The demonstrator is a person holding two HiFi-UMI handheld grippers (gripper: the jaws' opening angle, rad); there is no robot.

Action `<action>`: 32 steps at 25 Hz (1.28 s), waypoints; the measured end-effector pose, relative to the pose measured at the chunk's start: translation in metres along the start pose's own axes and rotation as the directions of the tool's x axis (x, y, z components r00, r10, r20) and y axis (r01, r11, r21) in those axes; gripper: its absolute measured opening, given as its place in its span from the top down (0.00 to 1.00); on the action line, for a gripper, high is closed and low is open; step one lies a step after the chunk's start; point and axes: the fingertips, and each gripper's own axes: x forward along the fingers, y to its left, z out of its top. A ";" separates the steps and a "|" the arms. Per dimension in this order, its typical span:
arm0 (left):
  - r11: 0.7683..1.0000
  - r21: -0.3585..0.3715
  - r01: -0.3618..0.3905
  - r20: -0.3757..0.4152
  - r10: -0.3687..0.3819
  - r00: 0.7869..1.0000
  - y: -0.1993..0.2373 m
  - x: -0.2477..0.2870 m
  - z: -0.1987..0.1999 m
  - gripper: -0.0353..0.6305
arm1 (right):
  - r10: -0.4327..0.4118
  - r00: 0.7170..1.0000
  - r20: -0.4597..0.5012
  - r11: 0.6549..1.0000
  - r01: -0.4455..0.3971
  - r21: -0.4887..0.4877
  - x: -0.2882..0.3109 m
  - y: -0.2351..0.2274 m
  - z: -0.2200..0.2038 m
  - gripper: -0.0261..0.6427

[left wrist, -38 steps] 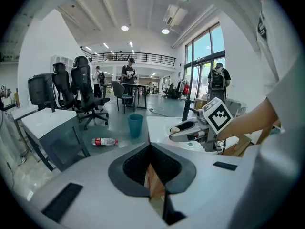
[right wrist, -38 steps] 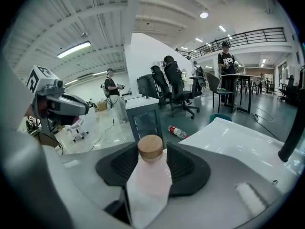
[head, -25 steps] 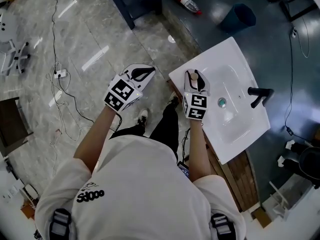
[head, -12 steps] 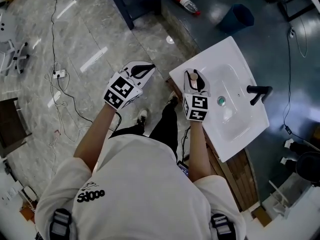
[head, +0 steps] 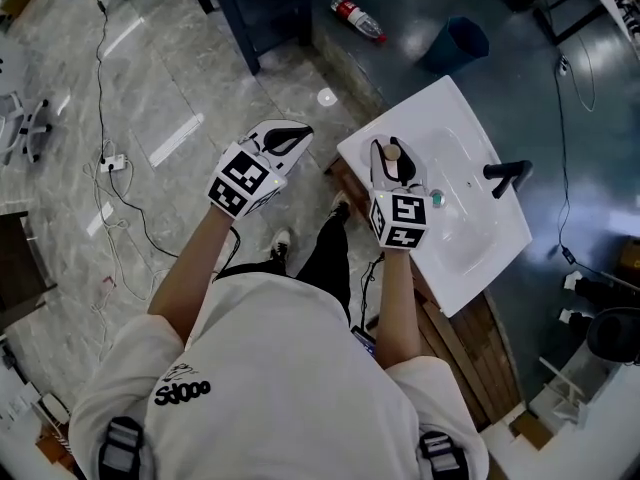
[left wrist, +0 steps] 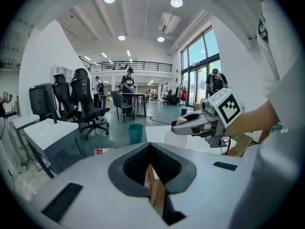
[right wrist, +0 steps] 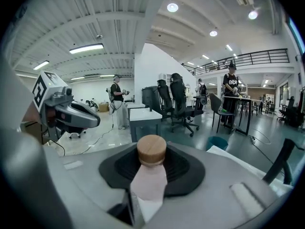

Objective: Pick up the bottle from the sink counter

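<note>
The bottle (right wrist: pixel 149 178) has a pale pink body and a round wooden cap (head: pixel 393 152). My right gripper (head: pixel 392 160) is shut on it, and the cap sticks up between the dark pads (right wrist: pixel 183 168). It hangs above the near left corner of the white sink counter (head: pixel 470 118). My left gripper (head: pixel 283 144) is off to the left over the floor, jaws together with nothing in them. In the left gripper view its tips (left wrist: pixel 151 149) meet, and the right gripper (left wrist: pixel 186 126) shows beyond them.
A black faucet (head: pixel 505 176) stands at the far rim of the basin, whose drain (head: pixel 437 200) shows beside my right gripper. On the floor beyond lie a plastic bottle (head: pixel 356 18), a teal bin (head: pixel 452 42) and cables (head: pixel 108 158). Wooden boards (head: pixel 470 353) run under the counter.
My right gripper has come up off the counter with the bottle in it. The left gripper has risen a little. The sink looks shifted because my head moved.
</note>
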 end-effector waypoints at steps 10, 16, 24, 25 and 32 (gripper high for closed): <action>0.999 0.048 0.022 0.079 -0.026 0.997 -0.021 -0.034 0.024 0.94 | -0.061 0.998 0.035 0.997 0.062 -0.035 -0.056 0.018 0.044 0.76; 0.997 0.075 0.036 0.126 -0.045 0.991 -0.033 -0.050 0.037 0.94 | -0.073 0.994 0.084 0.996 0.076 -0.037 -0.093 0.030 0.063 0.76; 0.984 0.152 0.088 0.145 -0.110 0.983 -0.060 -0.071 0.050 0.94 | -0.099 0.990 0.101 0.994 0.103 -0.028 -0.137 0.050 0.072 0.76; 0.982 0.162 0.095 0.145 -0.119 0.982 -0.063 -0.073 0.051 0.94 | -0.107 0.989 0.100 0.993 0.110 -0.030 -0.142 0.051 0.072 0.76; 0.967 0.212 0.139 0.180 -0.178 0.967 -0.084 -0.085 0.068 0.94 | -0.156 0.981 0.115 0.986 0.161 -0.039 -0.180 0.059 0.082 0.76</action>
